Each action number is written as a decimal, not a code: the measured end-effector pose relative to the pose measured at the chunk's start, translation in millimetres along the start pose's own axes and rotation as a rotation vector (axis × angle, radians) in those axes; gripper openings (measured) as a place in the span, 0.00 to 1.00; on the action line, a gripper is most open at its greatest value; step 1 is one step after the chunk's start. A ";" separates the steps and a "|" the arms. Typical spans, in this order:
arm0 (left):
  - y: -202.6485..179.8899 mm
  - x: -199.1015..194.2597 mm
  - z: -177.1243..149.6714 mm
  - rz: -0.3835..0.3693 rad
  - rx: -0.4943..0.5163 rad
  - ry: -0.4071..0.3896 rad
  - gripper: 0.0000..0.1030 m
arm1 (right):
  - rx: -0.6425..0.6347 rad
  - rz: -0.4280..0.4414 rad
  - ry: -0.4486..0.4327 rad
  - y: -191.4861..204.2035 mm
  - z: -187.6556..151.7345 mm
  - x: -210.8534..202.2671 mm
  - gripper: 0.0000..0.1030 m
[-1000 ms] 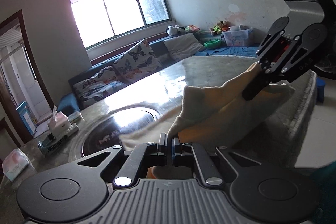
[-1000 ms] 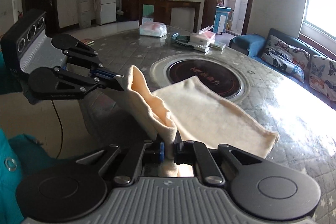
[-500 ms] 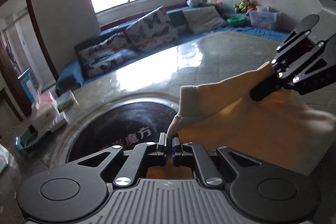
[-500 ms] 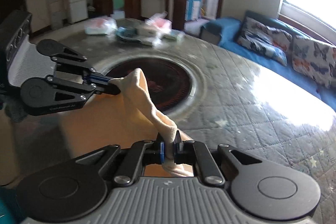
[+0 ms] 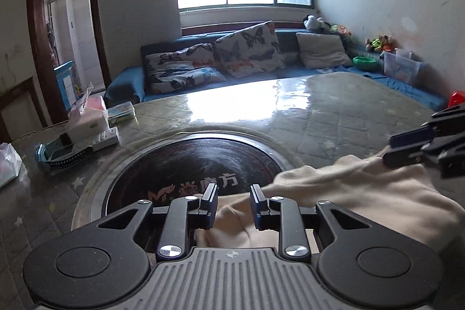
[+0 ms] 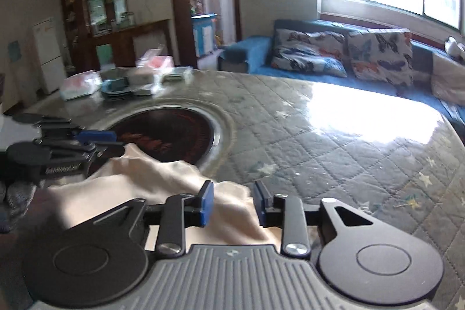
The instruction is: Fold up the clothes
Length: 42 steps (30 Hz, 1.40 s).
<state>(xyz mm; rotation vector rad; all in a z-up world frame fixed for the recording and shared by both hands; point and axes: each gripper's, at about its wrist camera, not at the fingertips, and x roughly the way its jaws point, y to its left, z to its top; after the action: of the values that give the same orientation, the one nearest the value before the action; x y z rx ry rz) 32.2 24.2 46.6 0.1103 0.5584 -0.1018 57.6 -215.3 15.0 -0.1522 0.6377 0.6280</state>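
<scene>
A cream cloth [image 5: 363, 193] lies folded over on the table, partly over the dark round inset [image 5: 186, 164]. My left gripper [image 5: 234, 198] is open, its fingers apart above the cloth's near edge. My right gripper [image 6: 232, 198] is open too, with the cloth [image 6: 151, 179] lying loose between and below its fingers. In the left wrist view the right gripper [image 5: 407, 147] shows at the right edge, over the cloth's far corner. In the right wrist view the left gripper [image 6: 107, 143] shows at the left, over the other corner.
The round table [image 5: 334, 112] has a quilted cover under glass. A tissue box [image 5: 87, 118], remotes and small boxes [image 5: 87, 144] sit at its far left. A blue sofa with cushions [image 5: 232, 57] stands beyond, under the window.
Both grippers carried the cloth's edge forward and down over the rest of the cloth, then opened and let it go. The cloth now lies loose on the table.
</scene>
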 end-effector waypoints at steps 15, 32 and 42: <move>-32.5 -47.2 -36.9 -0.108 0.046 -0.005 0.28 | 0.005 -0.001 0.059 20.0 -3.2 17.8 0.34; -26.9 -35.8 -47.6 -0.112 0.017 0.010 0.32 | -0.014 -0.021 0.123 39.5 24.8 67.5 0.25; -25.2 -34.4 -48.3 -0.119 0.006 0.008 0.34 | -0.105 -0.001 0.128 62.9 35.2 86.3 0.25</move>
<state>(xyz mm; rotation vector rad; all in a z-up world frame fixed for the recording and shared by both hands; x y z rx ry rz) -25.2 7.9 22.4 0.0833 0.5726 -0.2186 92.4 -110.4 -5.0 -0.2926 0.7283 0.6551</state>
